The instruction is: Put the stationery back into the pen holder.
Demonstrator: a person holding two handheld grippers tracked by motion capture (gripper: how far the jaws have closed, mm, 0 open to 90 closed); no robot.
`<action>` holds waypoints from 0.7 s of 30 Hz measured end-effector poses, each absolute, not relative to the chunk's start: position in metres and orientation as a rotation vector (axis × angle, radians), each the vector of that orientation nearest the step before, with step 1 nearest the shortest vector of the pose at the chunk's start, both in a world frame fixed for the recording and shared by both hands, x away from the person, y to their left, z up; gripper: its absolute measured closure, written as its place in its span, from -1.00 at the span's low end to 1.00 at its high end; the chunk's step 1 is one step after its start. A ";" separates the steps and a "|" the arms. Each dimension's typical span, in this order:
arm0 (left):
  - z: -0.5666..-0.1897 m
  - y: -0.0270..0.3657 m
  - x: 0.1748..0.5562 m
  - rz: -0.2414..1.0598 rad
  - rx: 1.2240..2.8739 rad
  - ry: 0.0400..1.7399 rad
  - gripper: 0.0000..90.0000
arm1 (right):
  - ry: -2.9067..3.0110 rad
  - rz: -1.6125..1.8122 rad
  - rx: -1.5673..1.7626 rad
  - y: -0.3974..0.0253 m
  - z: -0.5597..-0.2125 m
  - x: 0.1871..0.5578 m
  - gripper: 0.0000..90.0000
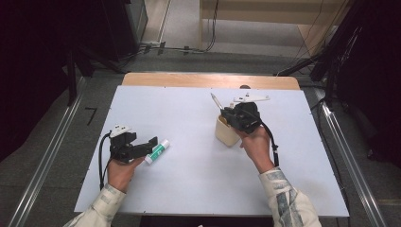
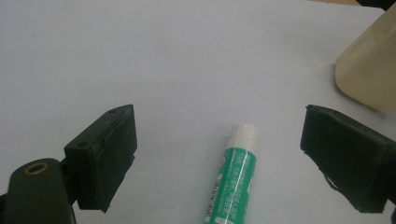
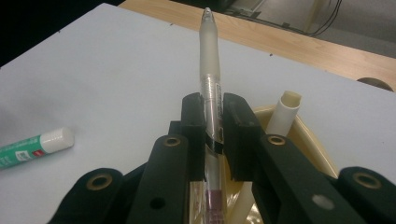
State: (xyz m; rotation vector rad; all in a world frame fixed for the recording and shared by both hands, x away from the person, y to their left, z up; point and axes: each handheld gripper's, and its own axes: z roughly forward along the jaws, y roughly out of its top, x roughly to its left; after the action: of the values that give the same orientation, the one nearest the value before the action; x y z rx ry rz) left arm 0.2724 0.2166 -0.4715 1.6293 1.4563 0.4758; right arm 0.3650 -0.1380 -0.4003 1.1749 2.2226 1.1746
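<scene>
While the right hand-held gripper (image 3: pixel 214 128) pinches the pen (image 3: pixel 209 70) upright above the cup (image 1: pixel 226 131), its jaws closed tight on the barrel, the grip sits low on the shaft, so I'd worry the pen tips or catches the white tube (image 3: pixel 286 112) already standing in the cup when it goes down. A knock on the rim could topple the cup. Over on the near left, the left hand-held gripper (image 2: pixel 219 154) has its jaws spread wide either side of the glue stick (image 2: pixel 233 179) lying flat on the tabletop (image 1: pixel 189 123), touching nothing; closing off-centre might roll it away.
</scene>
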 end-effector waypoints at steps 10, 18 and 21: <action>-0.472 0.216 0.273 0.475 1.631 1.456 -0.75 | 2.206 1.185 1.181 -0.141 -0.404 0.373 0.72; -0.472 0.217 0.273 0.475 1.631 1.456 -0.75 | 2.197 1.187 1.193 -0.141 -0.407 0.377 0.72; -0.472 0.217 0.273 0.475 1.631 1.456 -0.75 | 2.199 1.186 1.190 -0.140 -0.408 0.378 0.72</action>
State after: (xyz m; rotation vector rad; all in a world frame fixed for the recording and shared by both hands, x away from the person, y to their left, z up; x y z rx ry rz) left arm 0.2726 0.2165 -0.4717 1.6310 1.4558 0.4748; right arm 0.3783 -0.1405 -0.4082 1.1899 2.1986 1.1861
